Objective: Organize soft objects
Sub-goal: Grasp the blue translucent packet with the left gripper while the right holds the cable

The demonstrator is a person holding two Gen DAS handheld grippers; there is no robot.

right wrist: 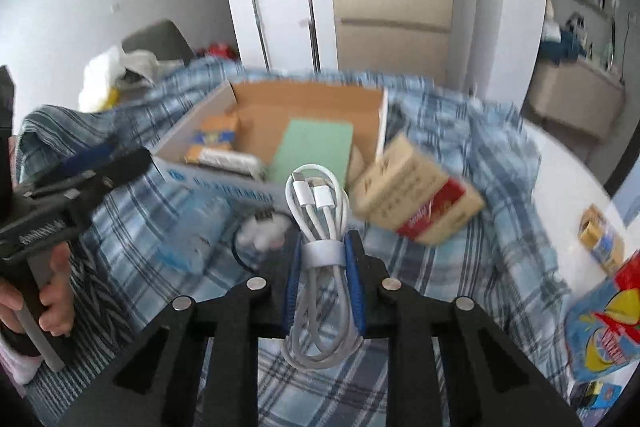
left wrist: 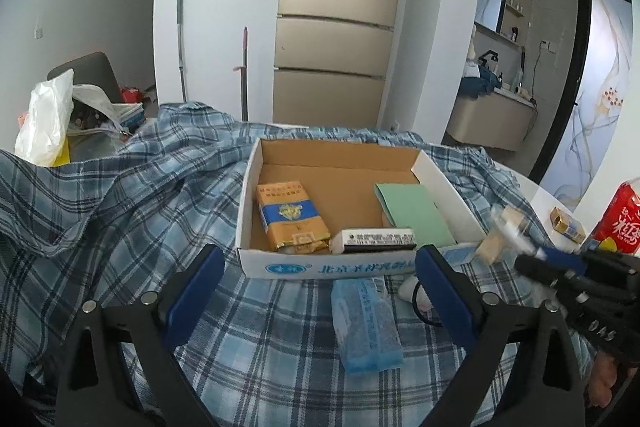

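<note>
Our right gripper has its blue fingers clamped on one coiled white charging cable, lifted above the blue plaid cloth. Our left gripper has its fingers wide apart around nothing. Beyond them, one open white cardboard box holds three things: an orange cigarette pack, a white-and-black pack and a green card.

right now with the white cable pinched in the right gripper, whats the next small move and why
Probably carry it forward and over the near wall of the cardboard box, then let go above the bare floor between the packs. The right gripper is shut on the coiled white cable, already clear of the plaid cloth, and the box sits just ahead. The left gripper is open, holding nothing.
</note>
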